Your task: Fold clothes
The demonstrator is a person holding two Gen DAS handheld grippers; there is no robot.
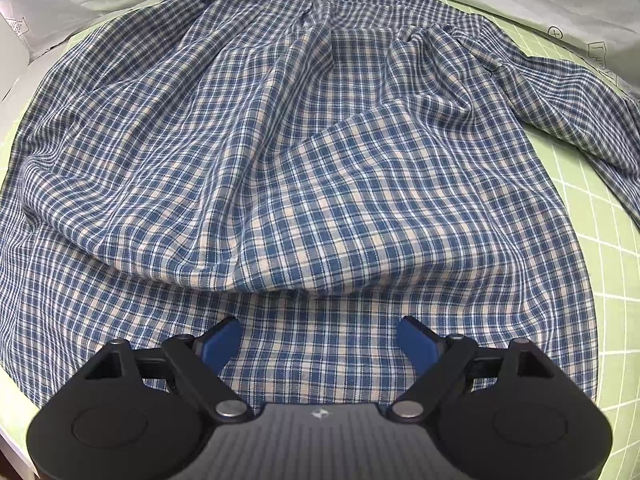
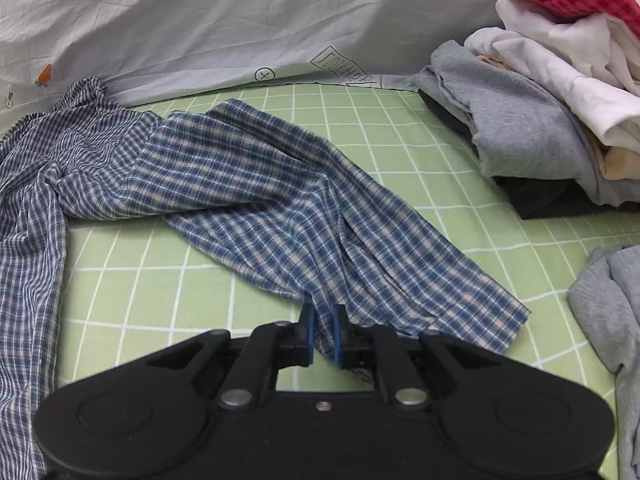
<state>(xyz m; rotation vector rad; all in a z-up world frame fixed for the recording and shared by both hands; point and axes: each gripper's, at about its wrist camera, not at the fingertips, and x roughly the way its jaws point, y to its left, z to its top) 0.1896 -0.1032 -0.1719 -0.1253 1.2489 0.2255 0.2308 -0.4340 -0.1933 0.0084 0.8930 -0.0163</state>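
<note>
Green grid sheet point(image 2: 400, 152) — sleeve cuff point(image 2: 460, 300) free.

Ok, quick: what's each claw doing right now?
Left claw: open, above the plaid shirt, holding nothing.
Right claw: shut on the shirt's sleeve.

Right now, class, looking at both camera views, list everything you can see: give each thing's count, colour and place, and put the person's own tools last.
Checked shirt: one, blue and white, spread rumpled over the green sheet, one sleeve stretched toward the right gripper.
Green sheet: one, light green with white grid lines, under everything.
Pale printed sheet: one, greyish white with small drawings, bunched along the far edge.
Clothes pile: one heap, grey, white, red-checked and dark pieces, far right.
Grey garment: one, crumpled at the right edge.
Left gripper: black with blue pads, open above the shirt's body.
Right gripper: black with blue pads, shut on the sleeve's cuff end.
</note>
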